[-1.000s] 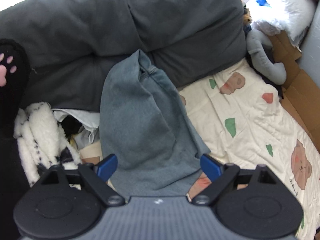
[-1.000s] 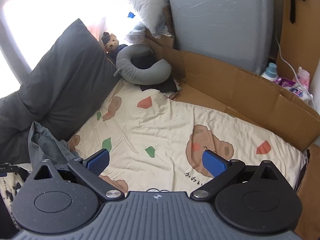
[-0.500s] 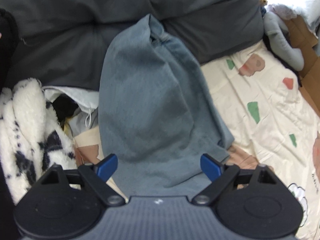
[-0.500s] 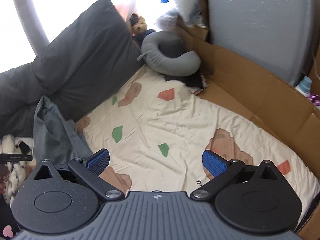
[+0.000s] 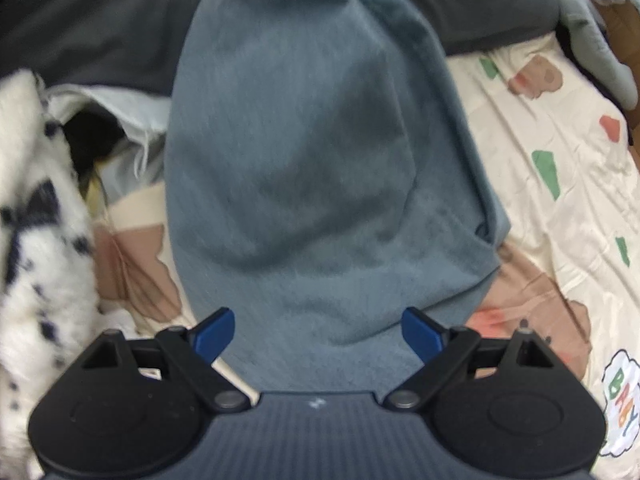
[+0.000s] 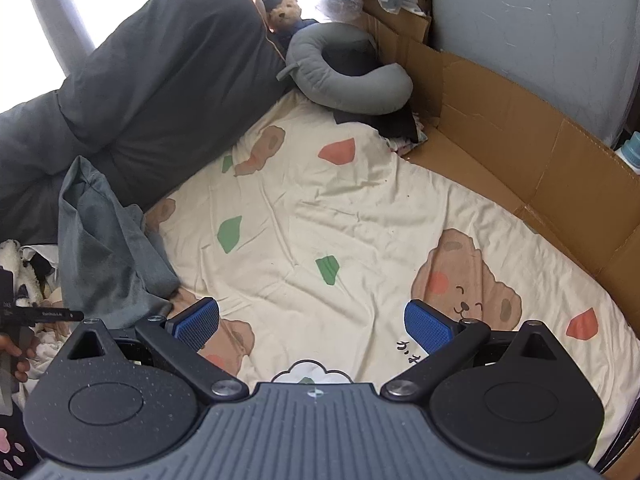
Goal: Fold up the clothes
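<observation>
The left gripper (image 5: 318, 330) hangs close over the near end of the blue-grey garment (image 5: 316, 152), its jaws spread wide with nothing between them. The right gripper (image 6: 312, 326) is also wide open and empty, over the cream bear-print sheet (image 6: 360, 216). The garment lies in a heap on the sheet's left edge, its far end leaning on the dark grey pillows (image 6: 160, 80). Left of the garment is a white fluffy fabric with dark spots (image 5: 36, 240). Beyond the sheet, a grey neck pillow (image 6: 340, 76) rests beside cardboard (image 6: 520, 152).

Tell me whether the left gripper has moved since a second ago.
Yes. The left gripper has closed in on the blue-grey garment, which now fills the view, while the dark cushions slid up toward the edge.
</observation>
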{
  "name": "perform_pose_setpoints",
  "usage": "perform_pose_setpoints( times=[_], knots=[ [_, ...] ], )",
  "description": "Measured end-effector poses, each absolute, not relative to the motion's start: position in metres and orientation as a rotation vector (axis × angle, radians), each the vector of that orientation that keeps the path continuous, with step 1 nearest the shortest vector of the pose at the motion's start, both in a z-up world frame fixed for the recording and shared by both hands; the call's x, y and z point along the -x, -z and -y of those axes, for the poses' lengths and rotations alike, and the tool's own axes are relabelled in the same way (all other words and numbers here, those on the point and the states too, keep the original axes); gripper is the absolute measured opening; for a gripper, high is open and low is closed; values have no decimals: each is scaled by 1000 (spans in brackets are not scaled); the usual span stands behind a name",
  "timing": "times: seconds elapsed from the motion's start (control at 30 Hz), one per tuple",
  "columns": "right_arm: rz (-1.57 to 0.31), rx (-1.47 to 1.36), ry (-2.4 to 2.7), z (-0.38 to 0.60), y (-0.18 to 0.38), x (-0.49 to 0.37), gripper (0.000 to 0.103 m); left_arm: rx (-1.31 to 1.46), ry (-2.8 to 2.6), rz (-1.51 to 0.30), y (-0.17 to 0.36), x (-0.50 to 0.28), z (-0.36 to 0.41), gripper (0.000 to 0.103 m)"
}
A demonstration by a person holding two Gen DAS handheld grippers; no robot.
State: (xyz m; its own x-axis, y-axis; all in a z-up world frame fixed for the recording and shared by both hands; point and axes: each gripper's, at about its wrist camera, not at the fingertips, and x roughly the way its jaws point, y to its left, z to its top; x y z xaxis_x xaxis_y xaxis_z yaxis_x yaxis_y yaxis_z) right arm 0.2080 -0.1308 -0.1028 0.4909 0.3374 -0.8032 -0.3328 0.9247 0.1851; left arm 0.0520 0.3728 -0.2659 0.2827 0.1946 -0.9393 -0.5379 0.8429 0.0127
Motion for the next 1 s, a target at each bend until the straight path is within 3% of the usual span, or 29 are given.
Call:
perform_pose_setpoints(
  times=[0.47,1.0],
  knots=[
    [-1037,36,-443,121,144,-214,102,441,-546,-1130,307,-53,-385,92],
    [-1073,106,-581,96,185,-205,99,581,-614,-1113,344,-1,-408,90]
  ],
)
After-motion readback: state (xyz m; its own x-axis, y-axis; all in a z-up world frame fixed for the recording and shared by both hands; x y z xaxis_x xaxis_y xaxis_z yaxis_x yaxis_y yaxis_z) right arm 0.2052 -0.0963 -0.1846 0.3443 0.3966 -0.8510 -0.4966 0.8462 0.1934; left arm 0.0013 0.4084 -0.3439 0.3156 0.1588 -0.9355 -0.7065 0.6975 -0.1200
